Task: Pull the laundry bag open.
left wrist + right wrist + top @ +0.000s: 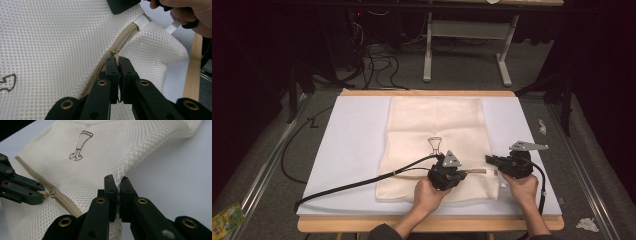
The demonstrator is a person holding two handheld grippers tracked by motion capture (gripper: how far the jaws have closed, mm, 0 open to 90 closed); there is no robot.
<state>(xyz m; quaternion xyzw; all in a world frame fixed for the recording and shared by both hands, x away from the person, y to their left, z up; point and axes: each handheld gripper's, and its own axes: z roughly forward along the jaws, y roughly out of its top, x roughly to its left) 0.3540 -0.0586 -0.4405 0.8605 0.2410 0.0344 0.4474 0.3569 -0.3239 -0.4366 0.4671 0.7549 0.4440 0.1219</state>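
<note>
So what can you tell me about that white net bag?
The bag is cream-white mesh, soft like fabric, lying flat on the pale table cover. A small brown drawing sits near its middle. A beige zipper runs across its near end, with a white tab at the zipper's end. The left gripper is shut on the zipper pull. The right gripper is shut on the bag's edge, lifting the mesh a little there.
</note>
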